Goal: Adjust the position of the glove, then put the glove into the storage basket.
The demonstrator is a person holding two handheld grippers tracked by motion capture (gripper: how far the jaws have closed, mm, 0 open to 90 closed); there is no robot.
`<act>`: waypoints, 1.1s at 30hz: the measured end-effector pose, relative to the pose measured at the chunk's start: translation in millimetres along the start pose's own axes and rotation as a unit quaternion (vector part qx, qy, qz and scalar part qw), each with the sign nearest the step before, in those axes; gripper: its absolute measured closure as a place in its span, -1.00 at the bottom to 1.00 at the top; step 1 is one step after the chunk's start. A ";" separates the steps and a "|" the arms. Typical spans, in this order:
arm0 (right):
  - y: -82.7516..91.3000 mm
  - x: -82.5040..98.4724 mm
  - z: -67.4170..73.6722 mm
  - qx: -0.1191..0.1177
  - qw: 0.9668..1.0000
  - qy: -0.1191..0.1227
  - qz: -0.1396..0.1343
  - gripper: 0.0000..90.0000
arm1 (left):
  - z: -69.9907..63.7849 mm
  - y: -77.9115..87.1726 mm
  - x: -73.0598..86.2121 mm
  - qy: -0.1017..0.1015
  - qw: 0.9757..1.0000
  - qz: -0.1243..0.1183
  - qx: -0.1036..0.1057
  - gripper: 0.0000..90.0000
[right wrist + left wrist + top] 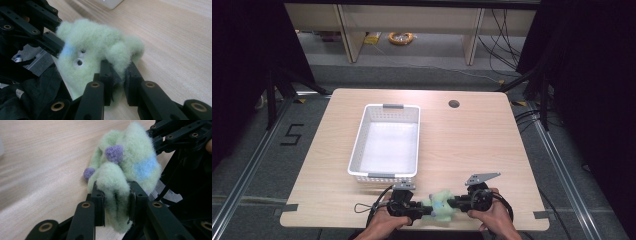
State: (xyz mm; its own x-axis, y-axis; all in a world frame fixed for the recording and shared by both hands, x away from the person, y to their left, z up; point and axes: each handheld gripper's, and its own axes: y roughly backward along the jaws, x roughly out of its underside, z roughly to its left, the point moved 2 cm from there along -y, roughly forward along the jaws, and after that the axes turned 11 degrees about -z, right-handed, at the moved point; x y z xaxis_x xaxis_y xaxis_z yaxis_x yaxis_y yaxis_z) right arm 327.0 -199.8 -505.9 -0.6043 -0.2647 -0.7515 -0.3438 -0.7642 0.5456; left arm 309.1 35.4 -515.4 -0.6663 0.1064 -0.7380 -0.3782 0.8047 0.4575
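Both tools, left tool [424, 210] and right tool [454, 203], pinch the pale-green fuzzy plush toy [440, 204]: light, soft, squashy. Grip thick folds, not loose fluff.

A small fuzzy plush toy [440, 202] of pale green sits at the near edge of the bench [472, 140], just past the near short end of the white basket [387, 142] and a little to its right; it is crumpled and bunched rather than laid flat; a light blue patch shows on its body, with two small purple knobs [114, 153] on the side seen in the left gripper view; the right gripper view shows two small dark holes ringed in white on its pale face; its fur is soft and wispy; one lobe is pinched in the left gripper [116, 203], another in the right gripper [118, 75].
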 end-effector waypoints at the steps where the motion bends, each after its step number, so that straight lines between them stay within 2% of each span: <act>1: -0.1 -0.4 0.4 0.001 1.000 -0.003 -0.004 0.77 | 1.0 0.1 -0.4 0.003 1.000 -0.002 0.011 0.56; 2: 0.2 -0.9 0.6 -0.008 1.000 -0.003 -0.004 0.77 | 0.7 0.7 -1.2 0.005 1.000 -0.003 0.012 0.56; 6: 3.2 -3.8 4.5 0.001 1.000 0.001 -0.014 0.78 | 0.6 4.0 -4.5 0.003 1.000 -0.009 0.014 0.56; 9: 4.0 -4.9 8.0 -0.010 1.000 -0.004 -0.020 0.78 | -0.6 7.4 -5.9 0.000 1.000 -0.011 0.014 0.56; 10: 5.0 -5.7 8.6 -0.001 1.000 0.000 -0.020 0.78 | -1.5 7.8 -5.9 -0.001 1.000 -0.014 0.013 0.56; 11: 4.3 -6.1 8.2 -0.006 1.000 0.003 -0.021 0.78 | -1.2 8.6 -6.2 -0.003 1.000 -0.011 0.015 0.56; 13: 3.8 -6.6 9.0 0.002 1.000 0.004 -0.022 0.78 | -1.8 9.0 -6.6 -0.003 1.000 -0.013 0.015 0.56; 18: 3.7 -7.0 9.9 -0.004 1.000 0.000 -0.022 0.78 | -1.2 11.0 -7.9 -0.007 1.000 -0.010 0.017 0.56; 19: 4.0 -7.3 8.9 -0.001 1.000 0.008 -0.025 0.78 | -1.5 11.1 -8.1 -0.008 1.000 -0.010 0.016 0.56; 20: 3.4 -7.2 8.9 -0.009 1.000 0.006 -0.026 0.78 | -1.5 11.2 -8.3 -0.008 1.000 -0.009 0.017 0.56; 21: 3.8 -6.7 11.6 -0.011 1.000 -0.012 -0.024 0.78 | -2.0 10.9 -8.4 -0.008 1.000 -0.011 0.015 0.56; 22: 4.8 -6.8 12.0 -0.005 1.000 -0.010 -0.022 0.78 | -2.6 10.5 -8.4 -0.008 1.000 -0.012 0.015 0.56; 23: 5.0 -7.2 11.0 -0.001 1.000 0.002 -0.025 0.78 | -3.5 10.7 -8.7 -0.010 1.000 -0.014 0.013 0.56; 26: 6.3 -9.0 12.7 -0.011 0.999 -0.004 -0.030 0.78 | -3.6 12.7 -11.1 -0.015 1.000 -0.014 0.018 0.56; 28: 7.7 -11.6 12.0 -0.009 0.999 0.003 -0.032 0.78 | -4.8 15.1 -12.7 -0.016 1.000 -0.018 0.008 0.56; 29: 9.2 -12.7 14.6 0.000 1.000 -0.006 -0.029 0.78 | -5.2 16.5 -13.7 -0.019 1.000 -0.018 0.009 0.56; 32: 10.7 -16.6 16.2 -0.004 0.999 0.008 -0.036 0.78 | -6.7 19.6 -16.7 -0.023 0.999 -0.027 0.017 0.56; 33: 12.1 -17.8 20.0 0.003 0.999 -0.003 -0.036 0.78 | -7.7 21.3 -17.9 -0.022 0.999 -0.029 0.018 0.56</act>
State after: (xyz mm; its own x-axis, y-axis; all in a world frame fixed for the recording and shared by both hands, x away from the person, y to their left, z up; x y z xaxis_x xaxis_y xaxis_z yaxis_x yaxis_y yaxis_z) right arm 319.3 -192.6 -478.5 -0.5823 -0.2057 -0.7865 -0.3902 -0.7781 0.4923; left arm 308.1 46.1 -488.7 -0.6148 0.0845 -0.7841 -0.3909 0.8309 0.3960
